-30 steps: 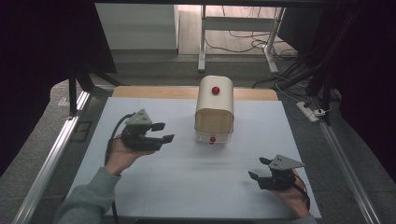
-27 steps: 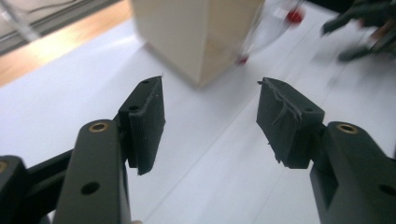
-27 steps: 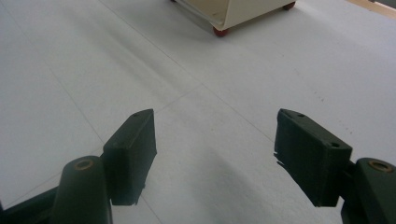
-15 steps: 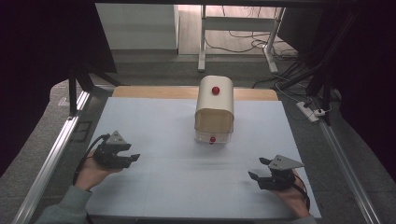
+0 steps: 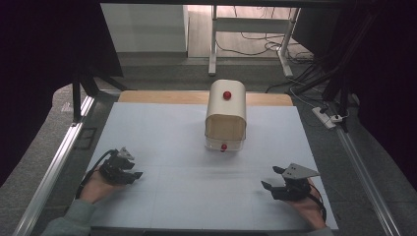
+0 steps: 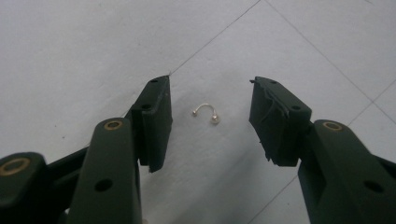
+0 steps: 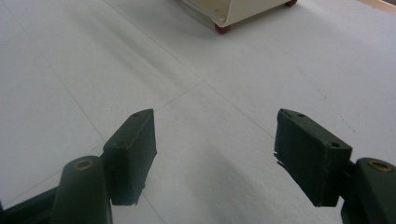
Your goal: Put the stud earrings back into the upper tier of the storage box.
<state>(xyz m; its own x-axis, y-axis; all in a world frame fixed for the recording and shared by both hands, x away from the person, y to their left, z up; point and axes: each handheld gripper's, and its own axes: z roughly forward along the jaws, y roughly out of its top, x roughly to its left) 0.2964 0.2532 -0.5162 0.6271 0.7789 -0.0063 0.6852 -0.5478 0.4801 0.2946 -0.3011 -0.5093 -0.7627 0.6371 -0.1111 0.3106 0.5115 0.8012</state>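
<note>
White table sheet (image 5: 177, 128), faint grid seams; dark room.

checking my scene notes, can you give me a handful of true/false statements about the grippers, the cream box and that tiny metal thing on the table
1. The left gripper is open. True.
2. A small curved metal piece with a ball at each end lies on the table between the left gripper's jaws. True.
3. The left gripper is clamped on that metal piece. False: the jaws stand apart on either side of it and do not touch it.
4. The right gripper holds the cream box. False: it is open with nothing between its jaws, and the box sits farther off.
5. The cream box has a red knob on top. True.
6. The box lies at the table's near left corner. False: it stands toward the far middle.
</note>
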